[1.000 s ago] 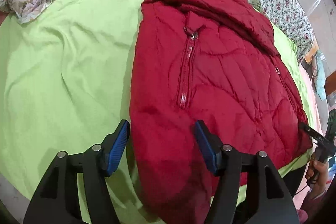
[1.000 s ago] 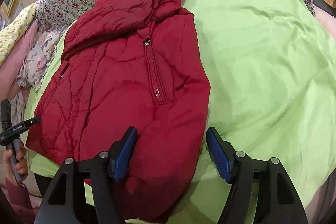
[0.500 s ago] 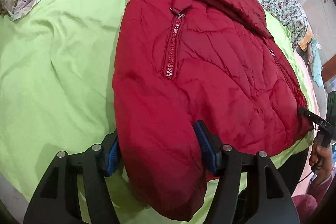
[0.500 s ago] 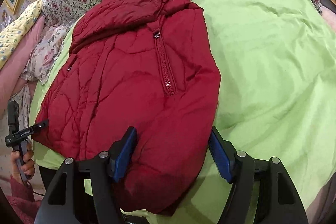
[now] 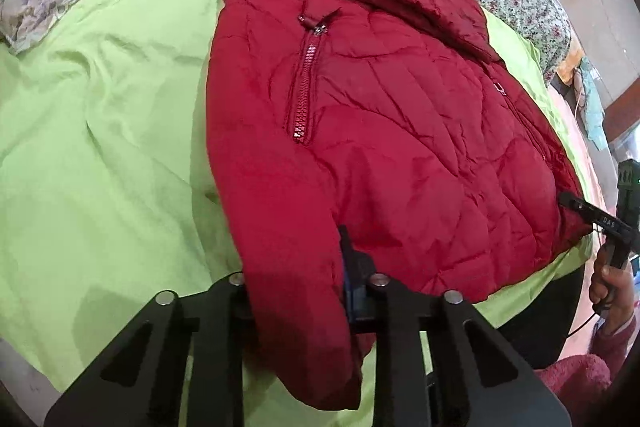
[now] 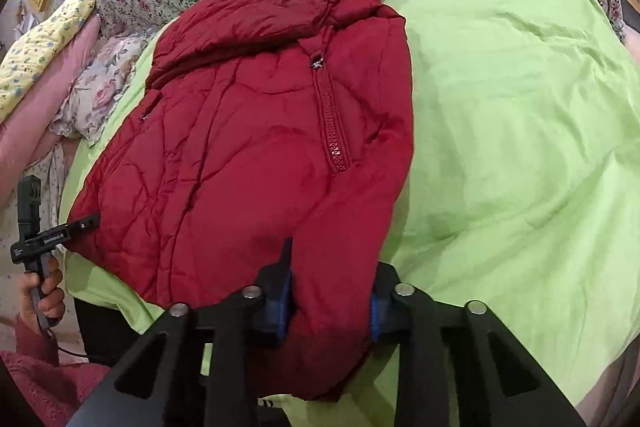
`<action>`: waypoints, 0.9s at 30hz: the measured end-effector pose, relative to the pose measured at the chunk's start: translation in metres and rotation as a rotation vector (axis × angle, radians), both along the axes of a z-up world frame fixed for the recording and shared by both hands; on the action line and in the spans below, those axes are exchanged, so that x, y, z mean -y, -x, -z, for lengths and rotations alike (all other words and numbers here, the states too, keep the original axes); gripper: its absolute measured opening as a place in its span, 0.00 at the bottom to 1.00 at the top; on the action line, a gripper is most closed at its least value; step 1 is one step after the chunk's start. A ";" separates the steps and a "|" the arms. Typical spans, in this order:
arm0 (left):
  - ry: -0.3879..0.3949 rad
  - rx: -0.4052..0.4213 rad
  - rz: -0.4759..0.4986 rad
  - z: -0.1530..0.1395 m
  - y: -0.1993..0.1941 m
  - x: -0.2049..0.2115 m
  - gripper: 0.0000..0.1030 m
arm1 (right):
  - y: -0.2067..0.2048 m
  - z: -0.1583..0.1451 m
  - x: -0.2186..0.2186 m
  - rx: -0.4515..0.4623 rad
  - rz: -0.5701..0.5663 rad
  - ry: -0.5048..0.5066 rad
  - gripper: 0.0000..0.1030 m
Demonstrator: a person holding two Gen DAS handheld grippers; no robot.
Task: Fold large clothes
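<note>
The red puffer jacket (image 5: 384,131) is lying on the lime-green bedsheet (image 5: 100,147). The left gripper (image 5: 296,291) is pinching the jacket's near hem corner. The right gripper (image 6: 330,301) is likewise clamping the opposite near corner, both reaching forward, low over the sheet.

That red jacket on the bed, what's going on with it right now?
A person is folding a red puffer jacket that lies on a green sheet, with a handheld gripper in each hand. The left gripper and the right gripper have each closed on the near hem, one at each bottom corner. The jacket is zipped, with one sleeve folded across the chest. It has not been lifted yet.
</note>
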State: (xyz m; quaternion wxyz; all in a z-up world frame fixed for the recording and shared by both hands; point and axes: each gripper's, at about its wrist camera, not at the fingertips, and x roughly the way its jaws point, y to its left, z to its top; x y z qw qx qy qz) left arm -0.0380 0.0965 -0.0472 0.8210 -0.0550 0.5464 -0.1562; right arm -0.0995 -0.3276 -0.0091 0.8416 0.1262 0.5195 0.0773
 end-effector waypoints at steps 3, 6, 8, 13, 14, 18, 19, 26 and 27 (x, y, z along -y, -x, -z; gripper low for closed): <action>0.020 0.015 0.002 -0.007 0.003 -0.001 0.17 | 0.006 -0.008 -0.001 0.040 -0.018 -0.039 0.23; 0.061 0.034 -0.001 -0.017 0.005 -0.006 0.15 | 0.009 -0.015 0.002 0.073 -0.020 -0.097 0.22; 0.088 0.058 -0.002 -0.024 0.007 -0.008 0.15 | 0.010 -0.017 0.005 0.087 -0.017 -0.133 0.21; 0.108 0.089 -0.021 -0.035 0.001 -0.014 0.15 | 0.008 -0.021 0.010 0.109 -0.009 -0.162 0.19; 0.111 0.094 -0.023 -0.037 0.000 -0.014 0.15 | 0.007 -0.023 0.010 0.117 -0.009 -0.168 0.19; 0.118 0.126 -0.027 -0.048 -0.004 -0.014 0.14 | 0.006 -0.032 0.011 0.153 -0.013 -0.178 0.19; 0.120 0.134 -0.027 -0.050 -0.005 -0.014 0.14 | 0.005 -0.035 0.011 0.164 -0.012 -0.180 0.19; 0.150 0.177 -0.056 -0.061 -0.015 -0.015 0.14 | -0.004 -0.044 0.018 0.214 0.011 -0.194 0.18; 0.154 0.185 -0.062 -0.063 -0.016 -0.015 0.14 | -0.005 -0.045 0.018 0.222 0.016 -0.201 0.18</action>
